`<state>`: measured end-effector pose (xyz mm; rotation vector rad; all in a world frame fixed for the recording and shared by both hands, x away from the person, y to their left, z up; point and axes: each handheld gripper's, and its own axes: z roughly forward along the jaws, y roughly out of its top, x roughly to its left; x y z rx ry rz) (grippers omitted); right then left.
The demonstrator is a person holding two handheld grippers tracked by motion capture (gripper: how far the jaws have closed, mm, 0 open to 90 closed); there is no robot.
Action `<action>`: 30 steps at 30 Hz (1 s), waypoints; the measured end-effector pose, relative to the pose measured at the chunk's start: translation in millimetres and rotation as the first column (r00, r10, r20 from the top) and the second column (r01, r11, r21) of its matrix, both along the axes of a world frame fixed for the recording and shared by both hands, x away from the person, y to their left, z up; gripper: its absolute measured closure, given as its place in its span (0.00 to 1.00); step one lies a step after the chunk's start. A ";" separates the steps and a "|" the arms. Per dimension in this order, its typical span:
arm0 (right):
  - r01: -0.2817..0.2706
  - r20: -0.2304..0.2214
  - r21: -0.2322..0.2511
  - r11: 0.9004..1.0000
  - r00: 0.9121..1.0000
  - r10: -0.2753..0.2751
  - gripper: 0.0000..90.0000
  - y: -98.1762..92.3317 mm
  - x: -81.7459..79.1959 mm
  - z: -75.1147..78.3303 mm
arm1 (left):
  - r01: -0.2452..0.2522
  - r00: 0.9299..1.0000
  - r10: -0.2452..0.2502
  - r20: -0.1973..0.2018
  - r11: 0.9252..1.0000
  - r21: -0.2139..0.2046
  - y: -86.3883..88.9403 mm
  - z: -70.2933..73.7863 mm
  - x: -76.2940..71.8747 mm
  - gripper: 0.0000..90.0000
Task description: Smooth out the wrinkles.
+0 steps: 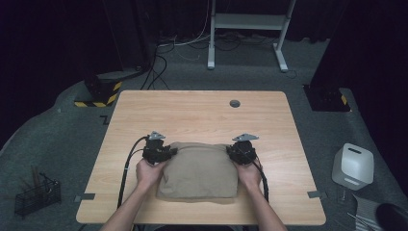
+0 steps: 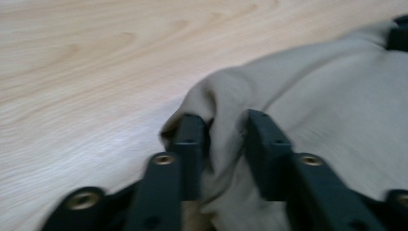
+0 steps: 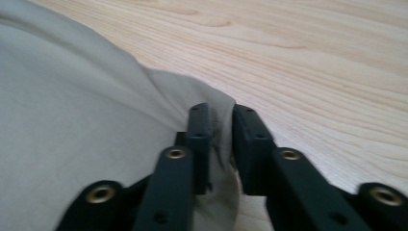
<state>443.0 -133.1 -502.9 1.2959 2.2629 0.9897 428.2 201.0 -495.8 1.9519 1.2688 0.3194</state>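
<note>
A folded tan cloth lies on the near half of the wooden table. My left gripper sits at the cloth's far left corner and my right gripper at its far right corner, each held by a hand. In the left gripper view a raised fold of the cloth stands between the jaws of the left gripper, which are parted and loose around it. In the right gripper view the cloth's corner lies in the narrow gap of the right gripper, whose pads do not pinch it.
A round cable hole sits in the table's far part. On the floor stand a white container at right, a black wire basket at left, a yellow-black striped base and a white stand frame behind.
</note>
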 end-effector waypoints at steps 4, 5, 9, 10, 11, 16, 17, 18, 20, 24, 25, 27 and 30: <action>0.040 -0.003 0.024 0.999 0.999 -0.040 0.71 -8.5 2.5 3.3 | -0.084 0.996 0.084 0.012 0.996 -0.001 13.6 7.9 1.6 0.59; 0.047 0.005 0.022 0.999 0.999 -0.047 0.70 -11.0 2.6 4.1 | -0.100 0.995 0.100 0.014 0.995 -0.005 18.2 9.9 1.5 0.57; 0.065 0.034 0.027 0.998 0.997 -0.066 0.67 -17.3 -3.3 12.1 | -0.105 0.993 0.107 0.057 0.994 -0.030 22.2 21.8 -6.9 0.53; 0.064 0.053 0.032 0.997 0.996 -0.066 0.67 -17.5 -6.6 15.8 | -0.085 0.993 0.088 0.075 0.996 -0.039 19.4 25.1 -10.4 0.53; 0.060 0.075 0.040 0.997 0.995 -0.063 0.66 -17.4 -10.2 20.1 | -0.054 0.995 0.058 0.087 0.997 -0.048 15.8 28.3 -14.0 0.52; -0.027 0.163 0.103 0.994 0.987 0.010 0.62 -9.6 -31.2 37.1 | 0.095 0.989 -0.092 0.116 0.995 -0.022 -13.5 32.3 -25.5 0.49; -0.041 0.162 0.110 0.993 0.987 0.023 0.62 -7.2 -33.5 37.1 | 0.116 0.988 -0.114 0.107 0.993 -0.014 -19.6 29.0 -25.4 0.48; -0.070 0.156 0.116 0.991 0.986 0.052 0.61 -2.8 -36.4 35.1 | 0.122 0.987 -0.121 0.104 0.993 -0.003 -22.6 26.3 -24.9 0.47; -0.102 0.136 0.106 0.989 0.987 0.087 0.61 4.2 -39.2 29.1 | 0.120 0.988 -0.122 0.090 0.992 0.031 -27.4 16.9 -22.1 0.47; -0.107 0.084 0.097 0.989 0.992 0.099 0.61 5.9 -36.2 7.7 | 0.080 0.996 -0.079 0.052 0.996 -0.028 -19.2 3.9 -17.4 0.46; -0.098 0.074 0.122 0.988 0.993 0.089 0.60 1.9 -35.1 4.8 | 0.064 0.997 -0.064 0.052 0.998 -0.017 -17.6 3.5 -18.3 0.46; -0.083 0.065 0.117 0.990 0.995 0.075 0.60 -3.9 -35.5 4.1 | 0.055 0.997 -0.055 0.053 0.998 -0.005 -13.8 4.3 -20.6 0.45; -0.079 0.069 0.073 0.994 0.995 0.074 0.60 -10.2 -38.1 3.8 | 0.051 0.997 -0.052 0.053 0.998 0.022 -10.3 4.7 -29.1 0.46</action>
